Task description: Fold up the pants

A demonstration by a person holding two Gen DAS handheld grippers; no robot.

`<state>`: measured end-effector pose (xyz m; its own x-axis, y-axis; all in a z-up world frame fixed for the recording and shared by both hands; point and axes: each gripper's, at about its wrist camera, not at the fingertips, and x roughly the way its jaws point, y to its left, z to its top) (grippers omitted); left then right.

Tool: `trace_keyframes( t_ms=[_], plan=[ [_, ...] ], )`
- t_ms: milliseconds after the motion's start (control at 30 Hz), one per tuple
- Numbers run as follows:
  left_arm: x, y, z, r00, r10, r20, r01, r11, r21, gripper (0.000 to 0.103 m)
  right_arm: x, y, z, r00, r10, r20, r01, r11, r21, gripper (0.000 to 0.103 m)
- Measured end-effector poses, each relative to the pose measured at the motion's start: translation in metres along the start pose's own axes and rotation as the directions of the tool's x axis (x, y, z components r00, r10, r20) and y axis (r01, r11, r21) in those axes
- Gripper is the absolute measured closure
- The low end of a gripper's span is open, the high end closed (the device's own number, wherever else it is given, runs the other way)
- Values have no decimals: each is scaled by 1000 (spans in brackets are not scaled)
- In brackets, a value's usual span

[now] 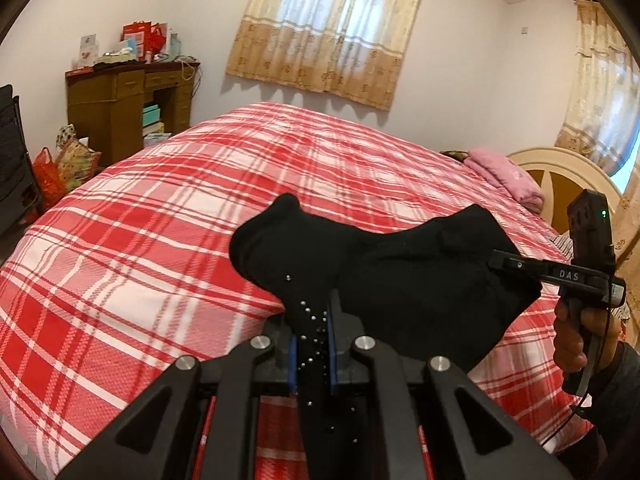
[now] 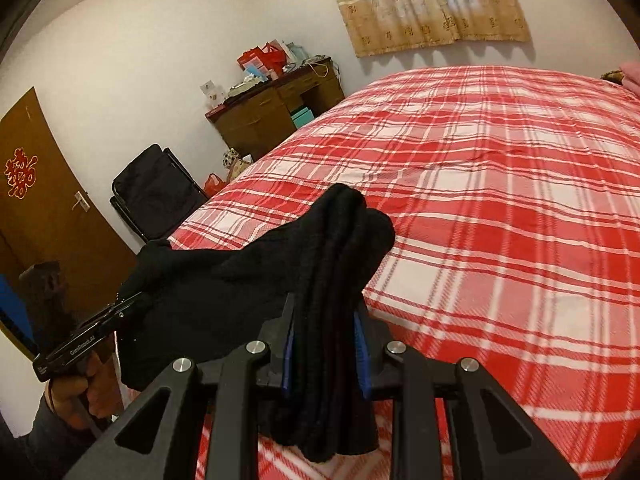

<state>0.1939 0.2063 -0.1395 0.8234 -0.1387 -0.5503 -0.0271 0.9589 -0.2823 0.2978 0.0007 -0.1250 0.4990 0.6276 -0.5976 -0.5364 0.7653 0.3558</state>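
The black pants (image 1: 400, 276) hang bunched in the air between my two grippers, above the near edge of the red plaid bed (image 1: 160, 208). My left gripper (image 1: 314, 356) is shut on one end of the cloth, where small shiny studs show. My right gripper (image 2: 326, 344) is shut on a thick bunched fold of the pants (image 2: 240, 292). In the left wrist view the right gripper (image 1: 500, 264) enters from the right and bites the cloth. In the right wrist view the left gripper (image 2: 128, 308) grips it from the left.
The red plaid bed (image 2: 500, 200) spreads ahead. A pink folded cloth (image 1: 504, 174) lies by the cream headboard (image 1: 560, 168). A brown desk (image 1: 128, 104) with boxes stands by the far wall, bags (image 1: 64, 164) beside it. A black folding chair (image 2: 156, 192) and a brown door (image 2: 44, 208) are on the left.
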Motion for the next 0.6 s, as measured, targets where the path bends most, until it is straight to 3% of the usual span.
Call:
trace_keyframes(
  t_ms=[433, 500, 600],
  plan=[
    [13, 10, -9, 998, 53, -27, -53, 998, 26, 91, 41, -20, -3, 999, -16, -38, 18, 999, 39, 78],
    [19, 11, -11, 996, 72, -44, -71, 997, 31, 86, 45, -22, -4, 998, -33, -51, 35, 999, 39, 77],
    [28, 13, -17, 987, 139, -76, -137, 990, 39, 66, 53, -28, -7, 994, -67, -82, 70, 997, 37, 75]
  ],
)
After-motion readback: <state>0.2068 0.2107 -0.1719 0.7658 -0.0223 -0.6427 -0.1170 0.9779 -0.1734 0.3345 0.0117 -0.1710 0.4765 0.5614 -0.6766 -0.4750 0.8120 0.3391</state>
